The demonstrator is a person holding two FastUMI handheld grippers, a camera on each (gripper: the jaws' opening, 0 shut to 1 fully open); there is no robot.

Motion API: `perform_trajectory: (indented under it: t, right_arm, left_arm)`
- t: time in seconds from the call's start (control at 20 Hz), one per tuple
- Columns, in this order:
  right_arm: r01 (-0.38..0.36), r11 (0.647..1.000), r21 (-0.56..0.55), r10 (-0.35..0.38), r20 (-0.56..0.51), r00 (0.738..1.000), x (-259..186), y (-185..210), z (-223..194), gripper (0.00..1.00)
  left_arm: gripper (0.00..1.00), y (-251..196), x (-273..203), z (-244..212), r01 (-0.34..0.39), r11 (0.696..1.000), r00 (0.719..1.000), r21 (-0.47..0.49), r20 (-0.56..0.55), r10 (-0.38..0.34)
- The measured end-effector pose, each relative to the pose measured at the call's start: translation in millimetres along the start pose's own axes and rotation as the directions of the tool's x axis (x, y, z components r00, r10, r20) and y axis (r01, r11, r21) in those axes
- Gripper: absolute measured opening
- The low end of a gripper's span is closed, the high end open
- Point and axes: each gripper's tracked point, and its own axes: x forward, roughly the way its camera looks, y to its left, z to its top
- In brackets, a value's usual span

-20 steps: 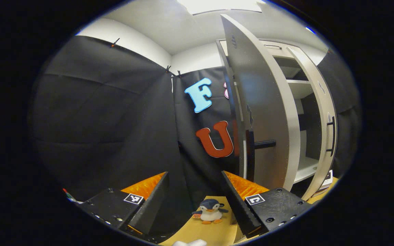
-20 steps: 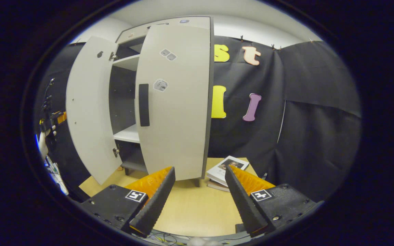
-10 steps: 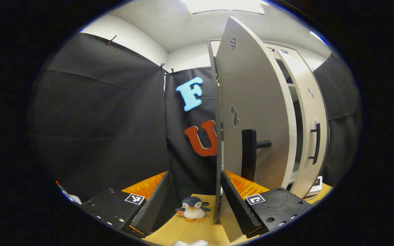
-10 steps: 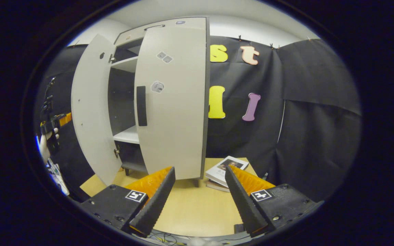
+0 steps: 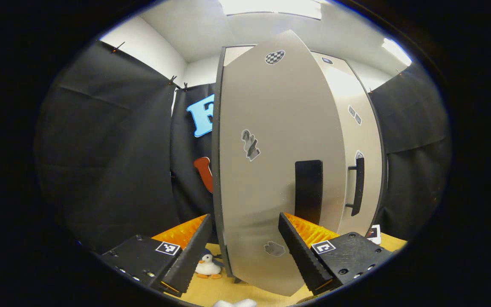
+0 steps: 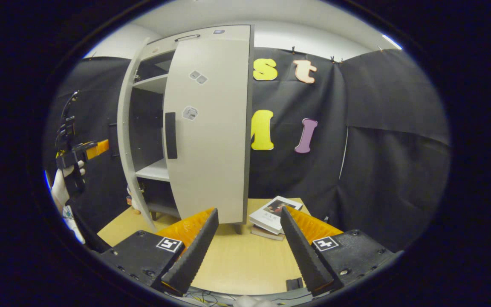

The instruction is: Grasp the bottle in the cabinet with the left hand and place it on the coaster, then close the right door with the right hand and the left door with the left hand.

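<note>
The tall pale-grey cabinet (image 6: 205,128) stands on the light wooden table (image 6: 237,260); its left door (image 5: 271,170), with a black bar handle (image 5: 308,189), fills the space just ahead of the left gripper (image 5: 243,249), whose fingers are spread wide and hold nothing. The right door (image 6: 211,136) stands nearly closed (shelves visible in the gap), the right gripper (image 6: 247,251) gaping empty well before it. A small plush penguin (image 5: 208,266) sits beside the left door's bottom corner.

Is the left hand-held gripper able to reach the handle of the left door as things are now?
Probably yes. In the left gripper view the left hand-held gripper is open and faces the outside of the left door, with the dark handle just above its right finger. Nothing stands between them.
</note>
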Motion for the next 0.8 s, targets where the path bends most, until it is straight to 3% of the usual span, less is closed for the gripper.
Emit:
perform_trajectory:
  t: [0.8]
  right_arm:
    - [-0.019,1.0,-0.003,0.019,0.022,1.0,1.1,17.5,7.0,0.96]
  left_arm:
    - [0.96,-24.3,-14.9,-14.9,0.025,1.0,0.998,-0.01,-0.06,-0.026]
